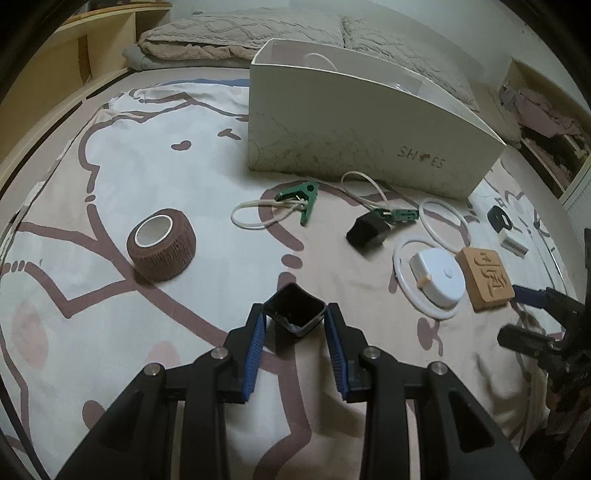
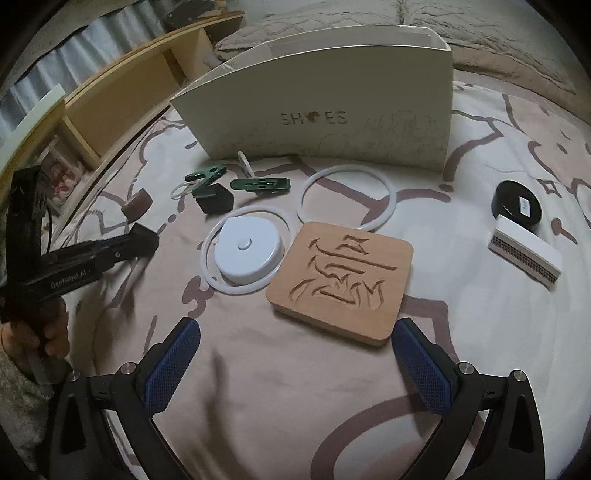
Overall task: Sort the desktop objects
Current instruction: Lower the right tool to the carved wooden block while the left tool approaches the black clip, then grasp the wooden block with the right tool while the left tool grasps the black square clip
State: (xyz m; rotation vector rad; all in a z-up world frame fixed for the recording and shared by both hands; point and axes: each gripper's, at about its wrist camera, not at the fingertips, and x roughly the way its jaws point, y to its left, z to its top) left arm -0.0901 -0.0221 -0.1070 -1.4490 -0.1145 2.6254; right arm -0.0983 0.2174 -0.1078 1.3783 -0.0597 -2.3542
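1. Left gripper [image 1: 294, 322]: my blue pads sit against two opposite sides of a small black square cup [image 1: 294, 314], its open mouth tipped toward the camera. Narrow gap, cup between the pads. I judge it gripped, though whether it is lifted off the bedsheet [image 1: 110, 332] I cannot tell.
2. Right gripper [image 2: 295, 350]: jaws spread wide, nothing between them. It hangs just short of the carved wooden coaster [image 2: 341, 282].
3. Key relation: the coaster lies flat, straight ahead of the right gripper and slightly right of centre, its near edge running roughly across the jaw line. The right hand is far nearer to it than the left. The opening looks barely wider than the coaster, so I judge the approach must be square.
4. Just left of the coaster: a white round tape measure [image 2: 249, 251] inside a white ring [image 2: 214, 273]; a second white ring [image 2: 347, 195] behind.
5. Farther out: black block [image 2: 215, 201], green clips [image 2: 260, 184], brown bandage roll [image 1: 161, 243], black round tin [image 2: 517, 203], white comb-like piece [image 2: 524, 254].
6. The white shoe box [image 1: 369, 122], marked "SHOES", stands open-topped beyond everything; probable drop point.
7. Surface: soft patterned bed, pillows [image 1: 240, 33] at the back, wooden shelving [image 2: 129, 92] to the side.
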